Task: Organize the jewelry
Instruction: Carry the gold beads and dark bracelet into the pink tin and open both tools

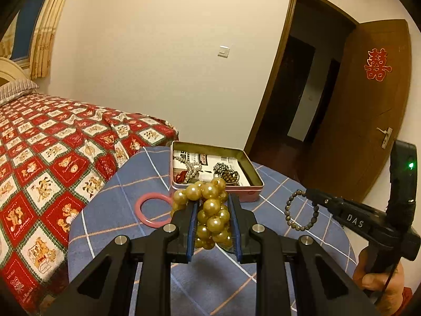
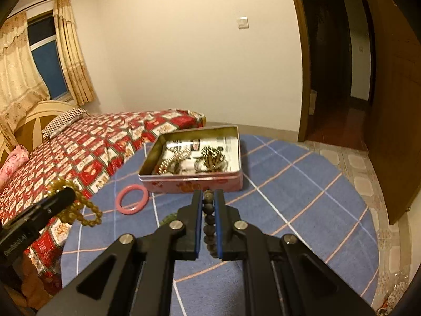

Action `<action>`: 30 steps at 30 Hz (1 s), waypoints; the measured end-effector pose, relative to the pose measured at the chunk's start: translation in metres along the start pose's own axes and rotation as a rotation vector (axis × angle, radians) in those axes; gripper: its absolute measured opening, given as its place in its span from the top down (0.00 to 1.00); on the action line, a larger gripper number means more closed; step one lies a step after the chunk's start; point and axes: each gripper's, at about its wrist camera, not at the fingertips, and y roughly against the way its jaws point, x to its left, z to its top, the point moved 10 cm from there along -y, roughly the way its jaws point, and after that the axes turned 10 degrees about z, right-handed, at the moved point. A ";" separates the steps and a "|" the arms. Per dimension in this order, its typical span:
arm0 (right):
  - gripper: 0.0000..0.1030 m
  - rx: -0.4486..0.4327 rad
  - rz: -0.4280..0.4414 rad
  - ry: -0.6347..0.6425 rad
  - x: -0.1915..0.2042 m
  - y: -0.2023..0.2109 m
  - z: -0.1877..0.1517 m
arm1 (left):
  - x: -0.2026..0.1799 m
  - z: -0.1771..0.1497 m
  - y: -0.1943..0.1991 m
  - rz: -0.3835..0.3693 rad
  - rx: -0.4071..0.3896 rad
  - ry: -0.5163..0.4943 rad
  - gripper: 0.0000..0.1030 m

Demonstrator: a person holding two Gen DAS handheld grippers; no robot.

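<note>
The left black two-finger gripper [image 1: 212, 210] is closed around a bunched string of large glossy golden pearl beads [image 1: 210, 205], pinched between its blue-lined fingers [image 1: 194, 226], with beads bulging out above and below the tips. From the right wrist view the same gripper [image 2: 67, 193] enters at the left edge, the golden beads [image 2: 84, 210] hanging off its tip in loops over the table's edge.

The right black two-finger gripper [image 2: 208, 202] is narrowed onto a bracelet of dark round wooden beads [image 2: 209, 220], which runs in a line between its pads. In the left wrist view this bracelet [image 1: 301, 210] dangles as an open ring from the right gripper's tip [image 1: 311, 193], held above the round table with a blue checked cloth [image 1: 136, 173].

Ahead of both grippers sits an open rectangular pink metal tin [image 1: 254, 193], already holding a tangle of chains and beads. A pink plastic bangle [image 1: 152, 210] lies flat on the cloth just left of the tin [image 2: 194, 181], between it and the left gripper; the bangle [image 2: 133, 200] is touched by neither tool
</note>
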 end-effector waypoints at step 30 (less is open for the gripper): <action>0.89 -0.155 0.057 0.051 0.019 -0.013 0.080 | -0.049 0.063 -0.040 0.006 -0.103 -0.130 0.78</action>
